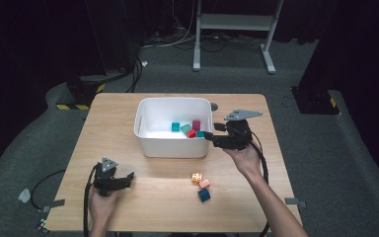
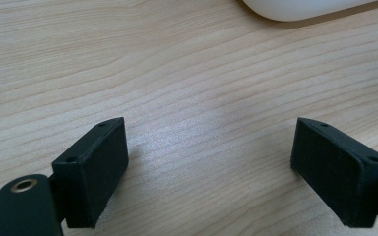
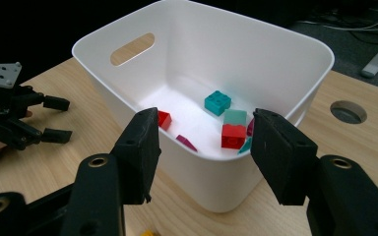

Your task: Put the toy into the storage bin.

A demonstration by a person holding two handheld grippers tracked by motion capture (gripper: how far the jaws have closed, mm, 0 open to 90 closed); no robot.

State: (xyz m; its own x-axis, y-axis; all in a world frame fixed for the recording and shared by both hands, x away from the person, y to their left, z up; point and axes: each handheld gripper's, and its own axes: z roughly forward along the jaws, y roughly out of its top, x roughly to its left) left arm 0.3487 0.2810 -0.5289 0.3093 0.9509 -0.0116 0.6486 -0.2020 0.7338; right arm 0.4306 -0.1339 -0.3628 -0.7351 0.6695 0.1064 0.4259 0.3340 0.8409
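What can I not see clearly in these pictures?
- Bricks in the white bin: the right gripper view's own claw and the bin's near wall cover some.
- Bin in the left gripper view: cut off by the top edge.
- Small colourful thing on the floor, high view: too small to identify.

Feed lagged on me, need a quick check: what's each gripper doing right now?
Left gripper: jaws open, nothing between them, over bare table.
Right gripper: jaws open, holding nothing, at the white bin rim.
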